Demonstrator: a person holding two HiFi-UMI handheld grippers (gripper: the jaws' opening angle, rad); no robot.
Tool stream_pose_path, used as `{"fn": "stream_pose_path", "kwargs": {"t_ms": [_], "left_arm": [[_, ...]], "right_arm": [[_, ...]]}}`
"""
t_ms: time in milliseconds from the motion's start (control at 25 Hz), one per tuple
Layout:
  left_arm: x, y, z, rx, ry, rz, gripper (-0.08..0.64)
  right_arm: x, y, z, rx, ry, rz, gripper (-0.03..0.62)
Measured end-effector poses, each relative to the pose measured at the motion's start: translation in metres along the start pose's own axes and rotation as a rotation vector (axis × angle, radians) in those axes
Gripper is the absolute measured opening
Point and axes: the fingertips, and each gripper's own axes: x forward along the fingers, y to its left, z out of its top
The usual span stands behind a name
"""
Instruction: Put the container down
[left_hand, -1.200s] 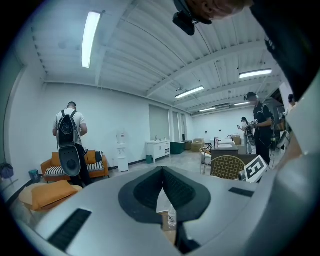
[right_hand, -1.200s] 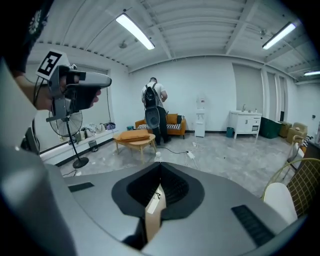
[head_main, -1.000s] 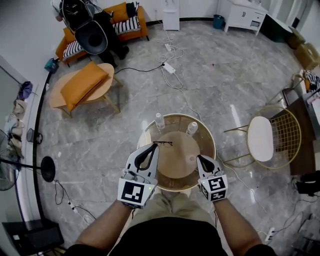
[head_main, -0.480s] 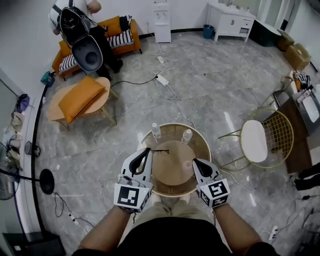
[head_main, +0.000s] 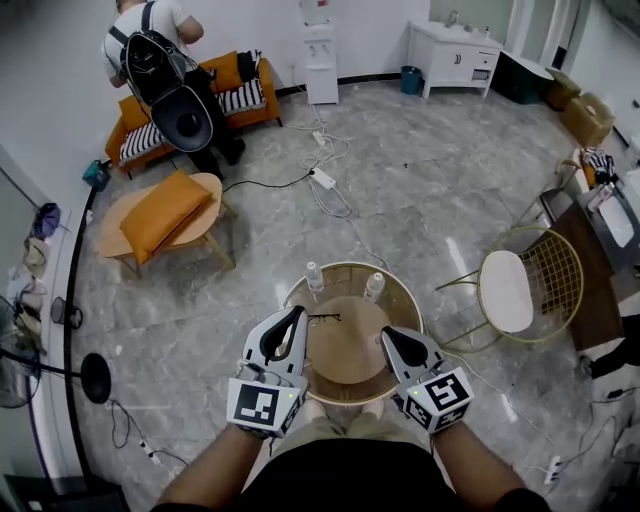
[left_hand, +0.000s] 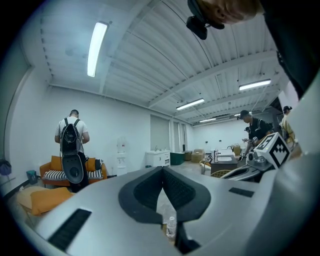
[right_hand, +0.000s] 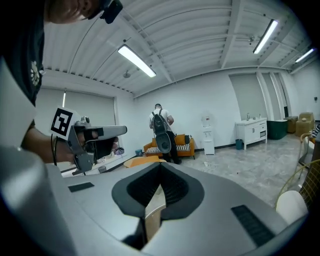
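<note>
Two clear bottles (head_main: 314, 277) are standing upright on the far rim of a round table (head_main: 404, 300), side by side with a gap between them. They are the only containers in sight, and I cannot tell which is the one meant. Neither is being held; both are sitting well apart from the tongs.

The left gripper (head_main: 296, 314) is hovering over the table's near left edge. Its own view is showing the dark pads pressed together at the tip with nothing between them, and one bottle is showing far off through the slot below. The right gripper (head_main: 386, 335) is hanging over the near right edge, also clenched and empty, with only the pale table edge appearing beyond its pads.

A wooden disc (head_main: 345, 345) is filling the middle of the table, and a pair of spectacles (head_main: 325, 319) is lying at its far left edge, just beside the left gripper's tip.

Further off, a person (head_main: 160, 45) wearing a backpack is standing at an orange sofa (head_main: 235, 85). An orange cushion (head_main: 165, 200) is lying on a low table (head_main: 112, 222), and a wire chair (head_main: 515, 288) is standing to the right of the round table
</note>
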Motion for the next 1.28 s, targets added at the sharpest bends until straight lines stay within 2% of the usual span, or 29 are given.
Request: {"fn": "stream_pose_path", "kwargs": {"t_ms": [280,400,720,920,1080,1280], "left_arm": [[-0.012,-0.002,0.019,0.017,-0.027,-0.02,0.015],[-0.013,0.001,0.019,0.016,-0.032,-0.024,0.015],[-0.011,0.014,0.019,0.04,-0.012,-0.008,0.015],[-0.008,0.014,0.015,0.02,-0.038,-0.053,0.015],[-0.005,0.019,0.017,0.015,-0.036,-0.059,0.015],[0.0,0.022,0.013,0.005,-0.064,-0.093,0.015]], "right_arm": [[-0.015,0.023,0.035,-0.043,-0.054,0.02,0.014],[-0.016,0.025,0.043,-0.072,-0.068,0.001,0.014],[-0.002,0.027,0.04,-0.056,-0.078,-0.009,0.014],[0.005,0.033,0.047,-0.062,-0.071,-0.015,0.014],[0.009,0.036,0.052,-0.067,-0.067,-0.025,0.014],[0.02,0.041,0.045,-0.073,-0.055,-0.018,0.014]]}}
